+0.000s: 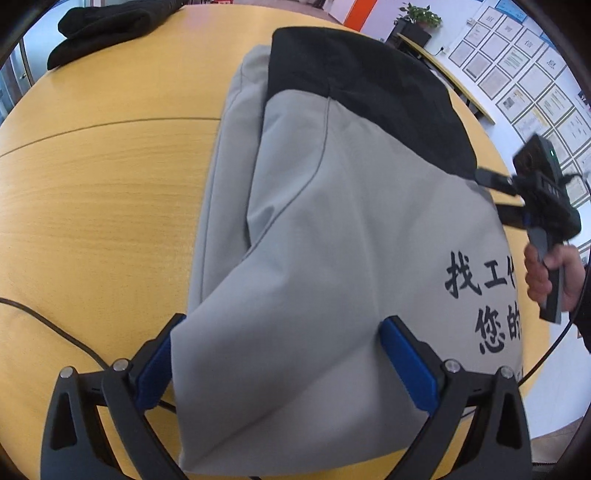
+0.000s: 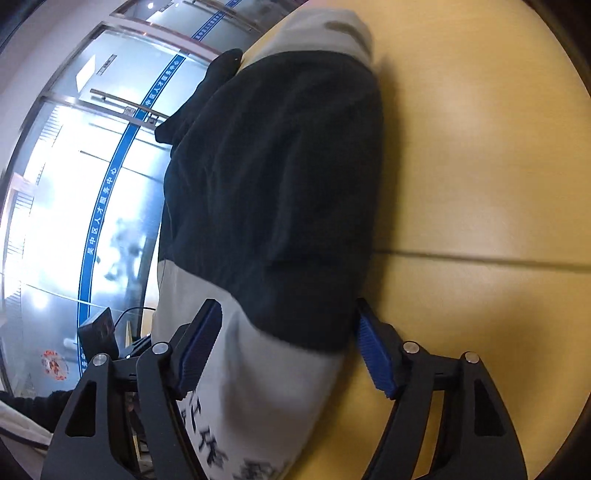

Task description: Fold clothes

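Observation:
A grey garment (image 1: pixel 332 221) with a black upper part and black printed characters lies folded lengthwise on a yellow wooden table (image 1: pixel 92 203). My left gripper (image 1: pixel 282 362) hovers over its near grey corner, open wide, with the cloth between the blue pads (image 1: pixel 406 362). At the garment's right edge a hand (image 1: pixel 546 273) holds my right gripper (image 1: pixel 495 197). In the right wrist view the garment (image 2: pixel 273 184) runs away from the right gripper (image 2: pixel 288 347), which stands open astride the line between black and grey. One pad lies over the grey cloth, the other beside the fold's edge.
A second black garment (image 1: pixel 103 26) lies bunched at the table's far left corner. A thin black cable (image 1: pixel 48 325) crosses the table on the near left. Bare tabletop (image 2: pixel 480 184) flanks the garment. A glass wall (image 2: pixel 74 184) and a wall of framed papers (image 1: pixel 535 74) stand beyond the table.

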`<act>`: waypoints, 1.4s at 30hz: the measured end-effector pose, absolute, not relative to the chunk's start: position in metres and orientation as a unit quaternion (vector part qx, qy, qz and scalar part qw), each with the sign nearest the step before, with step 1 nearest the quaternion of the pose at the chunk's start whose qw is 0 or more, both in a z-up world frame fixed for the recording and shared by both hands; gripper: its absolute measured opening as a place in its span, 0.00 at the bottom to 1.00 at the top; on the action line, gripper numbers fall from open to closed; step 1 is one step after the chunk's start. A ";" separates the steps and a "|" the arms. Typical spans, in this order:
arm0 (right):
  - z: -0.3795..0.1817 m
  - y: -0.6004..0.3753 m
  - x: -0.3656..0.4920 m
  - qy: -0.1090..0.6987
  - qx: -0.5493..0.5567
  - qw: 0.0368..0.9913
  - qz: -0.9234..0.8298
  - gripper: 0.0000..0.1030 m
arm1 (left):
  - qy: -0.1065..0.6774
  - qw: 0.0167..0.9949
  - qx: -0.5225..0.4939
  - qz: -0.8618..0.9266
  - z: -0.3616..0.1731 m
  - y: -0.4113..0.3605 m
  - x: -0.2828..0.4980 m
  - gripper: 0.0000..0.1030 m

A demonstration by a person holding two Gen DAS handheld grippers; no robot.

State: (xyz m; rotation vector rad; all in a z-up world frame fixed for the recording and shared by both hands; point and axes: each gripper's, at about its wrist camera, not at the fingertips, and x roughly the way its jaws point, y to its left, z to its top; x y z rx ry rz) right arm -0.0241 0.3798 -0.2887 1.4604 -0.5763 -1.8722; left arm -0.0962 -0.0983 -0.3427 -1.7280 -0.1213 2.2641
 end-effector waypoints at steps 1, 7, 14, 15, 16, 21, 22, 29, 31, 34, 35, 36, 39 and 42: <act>-0.288 0.373 -0.025 -0.200 0.565 0.340 -0.725 0.59 | -0.048 0.146 -0.609 0.778 -0.343 -0.097 -0.096 1.00; -0.267 0.387 0.000 -0.195 0.547 0.289 -0.761 0.32 | -0.087 0.120 -0.650 0.745 -0.340 -0.100 -0.096 0.69; -0.221 0.359 0.034 -0.156 0.506 0.254 -0.810 0.22 | -0.150 0.144 -0.631 0.748 -0.308 -0.130 -0.070 0.13; -0.215 0.350 0.038 -0.147 0.498 0.255 -0.816 0.21 | -0.161 0.153 -0.624 0.749 -0.299 -0.134 -0.066 0.11; -0.207 0.341 0.042 -0.137 0.488 0.255 -0.824 0.21 | -0.162 0.159 -0.618 0.752 -0.291 -0.136 -0.064 0.10; -0.158 0.304 0.043 -0.123 0.448 0.266 -0.845 0.19 | -0.158 0.173 -0.579 0.781 -0.237 -0.168 -0.066 0.09; -0.150 0.290 0.038 -0.123 0.440 0.270 -0.847 0.19 | -0.160 0.173 -0.568 0.789 -0.225 -0.181 -0.071 0.09; -0.122 0.163 -0.032 -0.140 0.400 0.293 -0.857 0.19 | -0.161 0.169 -0.516 0.824 -0.171 -0.310 -0.154 0.09; -0.125 0.120 -0.062 -0.150 0.392 0.295 -0.859 0.19 | -0.156 0.165 -0.511 0.829 -0.164 -0.347 -0.179 0.09; -0.124 0.066 -0.097 -0.141 0.384 0.300 -0.861 0.18 | -0.180 0.160 -0.505 0.829 -0.170 -0.403 -0.223 0.09; -0.123 0.049 -0.108 -0.137 0.382 0.303 -0.862 0.18 | -0.190 0.159 -0.501 0.829 -0.174 -0.418 -0.240 0.09; -0.122 0.032 -0.119 -0.133 0.380 0.305 -0.863 0.17 | -0.200 0.159 -0.496 0.830 -0.177 -0.433 -0.257 0.09; -0.113 -0.012 -0.138 -0.111 0.378 0.323 -0.860 0.17 | -0.228 0.158 -0.489 0.827 -0.210 -0.444 -0.308 0.09; -0.102 -0.044 -0.146 -0.093 0.375 0.342 -0.857 0.17 | -0.263 0.169 -0.475 0.822 -0.231 -0.482 -0.308 0.10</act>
